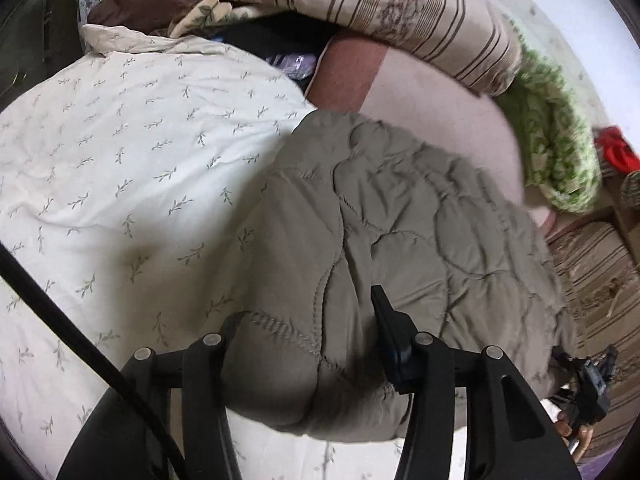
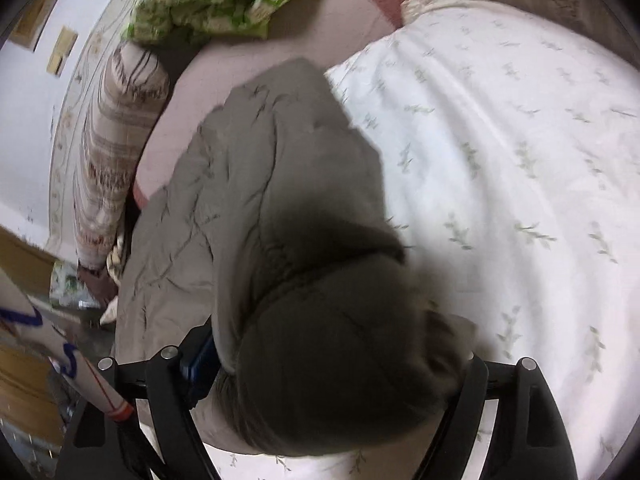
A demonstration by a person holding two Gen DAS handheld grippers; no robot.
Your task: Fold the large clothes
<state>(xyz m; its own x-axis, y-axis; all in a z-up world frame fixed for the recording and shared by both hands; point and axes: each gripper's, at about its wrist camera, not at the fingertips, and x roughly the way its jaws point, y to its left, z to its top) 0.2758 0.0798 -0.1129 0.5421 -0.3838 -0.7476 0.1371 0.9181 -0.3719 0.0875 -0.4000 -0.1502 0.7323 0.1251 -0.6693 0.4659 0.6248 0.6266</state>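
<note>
Quilted grey-green garment [image 1: 384, 216] bunched on a bed, between two hand-held grippers.
The garment lies at centre frame on the leaf-print white cover [image 1: 120, 168], striped bedding [image 1: 400, 12] at top. A fold fills the left gripper [image 1: 308, 312], its jaws partly apart around it; another fills the right gripper [image 2: 332, 344], jaws wide. Whether the pads press the cloth cannot be told.
</note>
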